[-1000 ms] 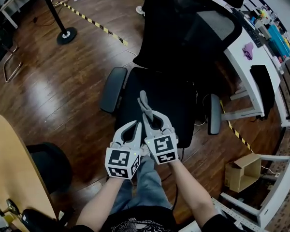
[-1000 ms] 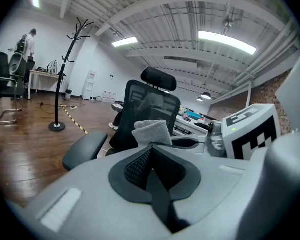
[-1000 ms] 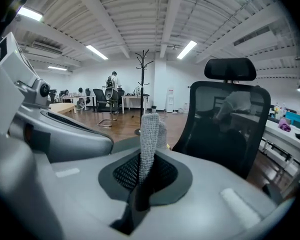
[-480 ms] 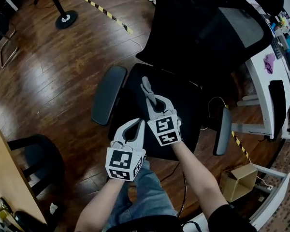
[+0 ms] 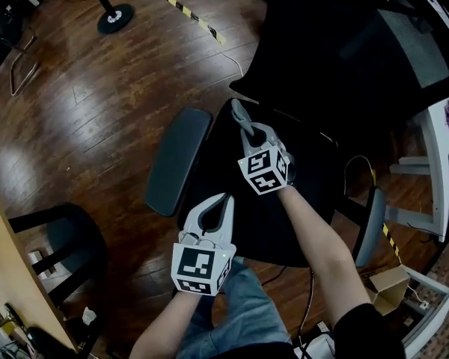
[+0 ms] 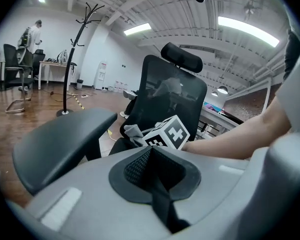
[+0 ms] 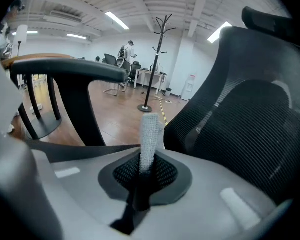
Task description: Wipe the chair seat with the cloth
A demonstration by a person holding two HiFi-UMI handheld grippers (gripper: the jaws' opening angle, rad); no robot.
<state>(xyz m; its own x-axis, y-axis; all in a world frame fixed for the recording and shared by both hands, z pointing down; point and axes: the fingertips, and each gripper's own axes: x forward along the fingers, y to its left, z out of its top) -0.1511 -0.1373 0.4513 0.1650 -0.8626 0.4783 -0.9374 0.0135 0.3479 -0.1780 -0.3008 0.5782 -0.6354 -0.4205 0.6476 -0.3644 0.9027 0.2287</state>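
The black office chair seat lies below me, with its mesh backrest beyond. My right gripper hovers over the seat's far left part, shut on a rolled grey cloth that sticks out past its tips. In the right gripper view the cloth stands straight up from the shut jaws, beside the backrest. My left gripper is shut and holds nothing, near the seat's front left edge. The left gripper view shows the right gripper's marker cube and the cloth ahead.
Grey armrests flank the seat: left armrest, right armrest. A coat-stand base and yellow-black tape mark the wooden floor. A white desk is at the right, a cardboard box is lower right, and a black stool is left.
My right gripper has moved forward over the seat with the cloth, away from the left gripper. The left gripper stays by the seat's front edge.
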